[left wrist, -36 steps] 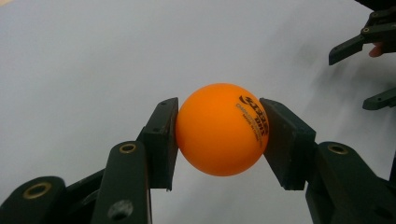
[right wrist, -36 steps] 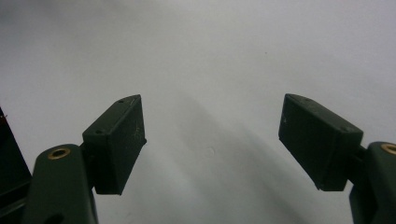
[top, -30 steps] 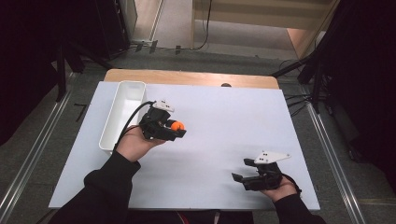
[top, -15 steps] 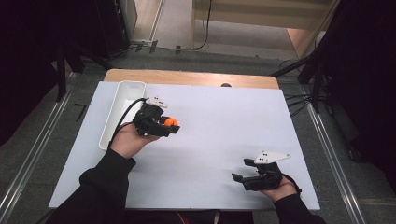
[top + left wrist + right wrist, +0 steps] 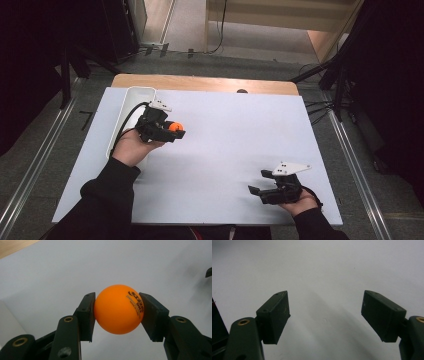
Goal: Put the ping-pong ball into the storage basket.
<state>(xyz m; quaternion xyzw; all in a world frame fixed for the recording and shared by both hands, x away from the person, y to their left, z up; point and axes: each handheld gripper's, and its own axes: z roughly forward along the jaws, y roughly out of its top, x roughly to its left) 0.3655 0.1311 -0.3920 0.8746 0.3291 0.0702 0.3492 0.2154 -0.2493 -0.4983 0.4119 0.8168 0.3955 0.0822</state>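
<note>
The left gripper (image 5: 117, 311) squeezes the orange ball (image 5: 118, 309), hiding its sides; the right gripper (image 5: 325, 317) gapes, holding nothing.

We look down from above the person's side onto the white table (image 5: 225, 130), facing twelve o'clock. Each gripper camera sits close over that same table surface, looking along its own jaws.

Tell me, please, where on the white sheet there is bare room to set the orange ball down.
The widest free patch lies between the left gripper holding the ball and the right gripper, reaching to the sheet's far and right edges. It is tightest at the left edge, where the tray and forearm lie.
</note>
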